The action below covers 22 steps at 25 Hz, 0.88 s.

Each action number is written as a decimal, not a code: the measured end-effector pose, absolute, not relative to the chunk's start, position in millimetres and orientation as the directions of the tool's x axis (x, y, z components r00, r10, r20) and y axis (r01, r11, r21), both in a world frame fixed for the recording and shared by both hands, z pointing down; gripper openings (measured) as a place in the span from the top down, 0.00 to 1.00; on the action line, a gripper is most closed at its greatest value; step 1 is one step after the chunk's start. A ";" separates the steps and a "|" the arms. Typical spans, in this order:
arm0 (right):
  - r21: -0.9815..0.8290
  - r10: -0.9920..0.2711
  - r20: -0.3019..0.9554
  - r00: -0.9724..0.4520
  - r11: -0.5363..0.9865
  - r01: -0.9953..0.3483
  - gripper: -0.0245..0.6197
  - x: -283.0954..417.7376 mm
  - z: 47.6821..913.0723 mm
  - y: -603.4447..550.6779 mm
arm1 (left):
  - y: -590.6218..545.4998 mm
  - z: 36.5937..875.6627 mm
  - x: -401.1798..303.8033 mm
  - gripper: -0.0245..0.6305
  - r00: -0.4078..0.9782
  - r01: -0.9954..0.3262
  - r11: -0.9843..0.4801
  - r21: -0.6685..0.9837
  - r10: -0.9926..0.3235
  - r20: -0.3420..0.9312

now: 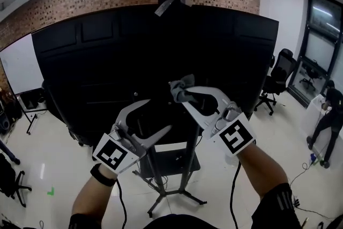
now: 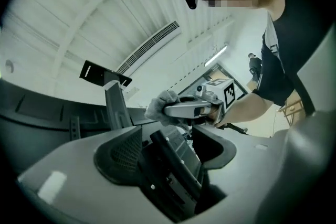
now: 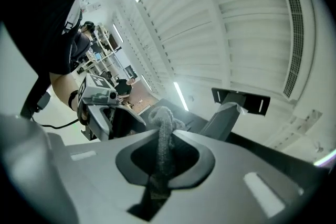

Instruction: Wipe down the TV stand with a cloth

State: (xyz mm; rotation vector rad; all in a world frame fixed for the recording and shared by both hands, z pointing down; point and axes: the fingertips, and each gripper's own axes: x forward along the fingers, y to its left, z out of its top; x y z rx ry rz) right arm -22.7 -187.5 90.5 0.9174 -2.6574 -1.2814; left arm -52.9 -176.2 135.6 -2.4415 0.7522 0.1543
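Your right gripper is clamped on the grey cloth above the TV stand. Your left gripper, jaws wide apart, is also above the stand.

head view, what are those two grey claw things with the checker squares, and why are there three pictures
They are hand-held tools, not a robot: a person holds one in each hand. The patterned cube on each is part of the tool.

The head view comes from a camera on the person's head, looking down at a big black TV on its stand. The other two pictures come from a camera riding on each tool, looking along its fingers.

The right gripper has its fingers closed on a grey cloth. The left gripper has its fingers apart and grips nothing.
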 end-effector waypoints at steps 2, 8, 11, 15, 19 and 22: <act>0.766 -0.531 -0.214 -0.820 0.429 -0.478 0.93 -23.7 70.1 -193.9 | -180.2 120.8 -46.7 0.47 0.839 -0.539 -0.657 -0.527 -0.474 -0.268; 0.825 -0.520 -0.256 -0.815 0.321 -0.464 0.93 -32.2 -29.5 -231.6 | -211.6 40.6 -35.0 0.47 0.835 -0.545 -0.626 -0.558 -0.467 -0.291; 0.839 -0.518 -0.278 -0.809 0.279 -0.467 0.93 -33.9 -73.7 -249.2 | -226.4 10.9 -35.5 0.47 0.826 -0.558 -0.626 -0.545 -0.480 -0.294; 0.858 -0.552 -0.275 -0.787 0.227 -0.460 0.92 -39.0 -116.9 -271.8 | -247.0 -17.3 -41.0 0.47 0.813 -0.576 -0.613 -0.541 -0.500 -0.300; 0.880 -0.576 -0.278 -0.768 0.169 -0.445 0.92 -44.6 -156.0 -292.2 | -263.7 -44.1 -45.4 0.47 0.796 -0.598 -0.598 -0.534 -0.519 -0.311; 0.892 -0.591 -0.274 -0.759 0.138 -0.430 0.92 -50.6 -177.8 -301.6 | -272.4 -59.4 -46.8 0.47 0.789 -0.609 -0.601 -0.518 -0.525 -0.318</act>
